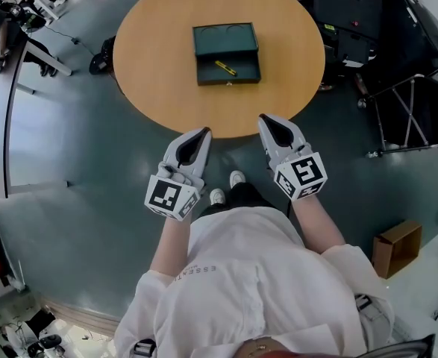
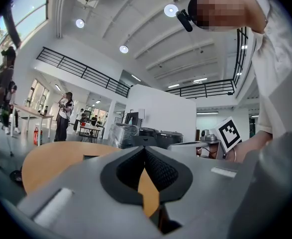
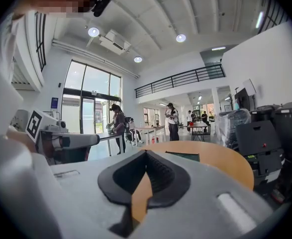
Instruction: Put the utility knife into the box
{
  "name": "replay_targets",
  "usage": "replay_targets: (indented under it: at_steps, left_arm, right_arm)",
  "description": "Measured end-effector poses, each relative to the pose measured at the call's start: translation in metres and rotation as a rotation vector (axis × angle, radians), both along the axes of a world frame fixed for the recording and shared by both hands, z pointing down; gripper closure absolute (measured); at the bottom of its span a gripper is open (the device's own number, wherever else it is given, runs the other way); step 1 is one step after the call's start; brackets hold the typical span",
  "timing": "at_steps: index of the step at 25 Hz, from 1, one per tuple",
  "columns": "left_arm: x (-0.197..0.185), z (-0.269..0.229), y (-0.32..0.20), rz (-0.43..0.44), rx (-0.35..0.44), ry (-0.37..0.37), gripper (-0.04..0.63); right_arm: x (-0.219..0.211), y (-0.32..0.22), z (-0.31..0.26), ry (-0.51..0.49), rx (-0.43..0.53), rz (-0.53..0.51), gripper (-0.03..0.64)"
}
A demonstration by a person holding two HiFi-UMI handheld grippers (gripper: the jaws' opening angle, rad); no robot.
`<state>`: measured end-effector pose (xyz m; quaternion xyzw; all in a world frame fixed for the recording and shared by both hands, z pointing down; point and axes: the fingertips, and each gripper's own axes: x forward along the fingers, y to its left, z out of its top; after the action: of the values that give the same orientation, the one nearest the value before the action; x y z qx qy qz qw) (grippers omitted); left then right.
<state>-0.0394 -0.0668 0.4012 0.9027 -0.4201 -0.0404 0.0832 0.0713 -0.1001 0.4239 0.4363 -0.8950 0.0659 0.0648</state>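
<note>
A dark green box [image 1: 227,53] lies open in the middle of the round wooden table [image 1: 151,43], its lid folded back on the far side. A yellow utility knife [image 1: 225,68] lies inside the box's near compartment. My left gripper [image 1: 202,133] and right gripper [image 1: 267,119] hover side by side at the table's near edge, both pointing towards the box and well short of it. Both are shut with nothing between their fingers. The left gripper [image 2: 145,148] and the right gripper [image 3: 146,152] each show their tips meeting. The box [image 3: 185,156] shows as a green strip on the tabletop.
Black equipment cases [image 1: 353,13] and a folding stand [image 1: 409,114] crowd the floor right of the table. A cardboard box [image 1: 398,246] sits on the floor at the right. Desks with people [image 1: 10,21] stand far left. Grey floor surrounds the table.
</note>
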Motion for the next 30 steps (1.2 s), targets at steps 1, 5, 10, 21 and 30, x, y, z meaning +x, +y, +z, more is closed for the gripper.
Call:
replay_targets:
  at_steps: [1, 5, 10, 21, 30]
  left_arm:
    - [-0.005, 0.0, 0.006, 0.001, 0.0, 0.001, 0.594]
    - [-0.014, -0.001, 0.029, 0.019, 0.003, -0.003, 0.594]
    - [-0.02, -0.006, 0.046, 0.025, 0.026, -0.007, 0.594]
    - [-0.022, -0.01, 0.055, 0.001, 0.048, -0.002, 0.594]
    - [-0.012, -0.022, 0.058, 0.019, 0.088, -0.035, 0.594]
  right_arm:
    - [-0.005, 0.007, 0.0, 0.007, 0.006, 0.002, 0.624]
    - [-0.016, 0.03, 0.001, 0.013, 0.013, 0.024, 0.624]
    - [-0.024, 0.051, 0.002, 0.024, 0.022, 0.032, 0.624]
    - [-0.027, 0.064, -0.004, 0.053, 0.036, 0.004, 0.624]
    - [-0.022, 0.066, -0.016, 0.07, 0.076, 0.003, 0.624]
